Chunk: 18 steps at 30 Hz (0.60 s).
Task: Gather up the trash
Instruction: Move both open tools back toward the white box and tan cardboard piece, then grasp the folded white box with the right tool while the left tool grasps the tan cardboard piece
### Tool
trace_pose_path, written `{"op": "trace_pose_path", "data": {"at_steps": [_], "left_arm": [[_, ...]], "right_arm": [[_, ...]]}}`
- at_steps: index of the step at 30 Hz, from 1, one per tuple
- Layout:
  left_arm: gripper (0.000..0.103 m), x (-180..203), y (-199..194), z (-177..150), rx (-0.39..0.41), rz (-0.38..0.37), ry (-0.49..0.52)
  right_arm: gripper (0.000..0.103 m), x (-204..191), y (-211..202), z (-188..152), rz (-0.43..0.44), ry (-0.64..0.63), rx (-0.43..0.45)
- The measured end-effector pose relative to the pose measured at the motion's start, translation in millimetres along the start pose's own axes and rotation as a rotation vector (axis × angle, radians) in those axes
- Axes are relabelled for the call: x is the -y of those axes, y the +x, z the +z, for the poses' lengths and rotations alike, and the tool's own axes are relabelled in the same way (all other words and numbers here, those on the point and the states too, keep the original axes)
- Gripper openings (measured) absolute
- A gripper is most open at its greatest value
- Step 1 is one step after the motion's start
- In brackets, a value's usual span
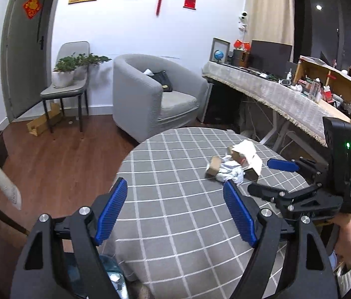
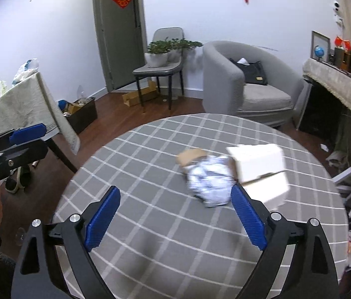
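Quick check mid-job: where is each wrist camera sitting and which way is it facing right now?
Left wrist: on the left gripper, facing down across the checked table toward the trash pile; right gripper and a hand show at right.
Right wrist: on the right gripper, facing the same table, crumpled wrapper and white box; left gripper at left.
Shared: table, trash, grey armchair, plant chair.
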State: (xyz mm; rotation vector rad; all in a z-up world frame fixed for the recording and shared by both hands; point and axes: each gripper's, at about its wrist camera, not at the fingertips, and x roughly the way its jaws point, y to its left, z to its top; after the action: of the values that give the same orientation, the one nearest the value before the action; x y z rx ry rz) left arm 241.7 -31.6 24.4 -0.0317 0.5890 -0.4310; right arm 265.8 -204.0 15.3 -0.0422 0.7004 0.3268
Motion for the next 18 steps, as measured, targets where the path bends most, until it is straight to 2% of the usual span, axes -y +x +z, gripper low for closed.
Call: {"op": "trace_pose_path", "data": {"at_steps": [4, 9, 18], "left_arm": [[0.081, 9, 23, 2, -0.029, -0.022, 0.035], [0.079, 13, 51, 5, -0.060, -0.072, 0.029], [0.072, 26, 92, 11, -0.096, -0.117, 0.049]], "right_arm": [[0.095, 25, 1, 3, -0.015, 0.002, -0.006], [0.096, 52, 11, 2, -0.026, -0.008, -0.041], [0.097, 78, 29, 1, -0.010, -0.035, -0.095]]}}
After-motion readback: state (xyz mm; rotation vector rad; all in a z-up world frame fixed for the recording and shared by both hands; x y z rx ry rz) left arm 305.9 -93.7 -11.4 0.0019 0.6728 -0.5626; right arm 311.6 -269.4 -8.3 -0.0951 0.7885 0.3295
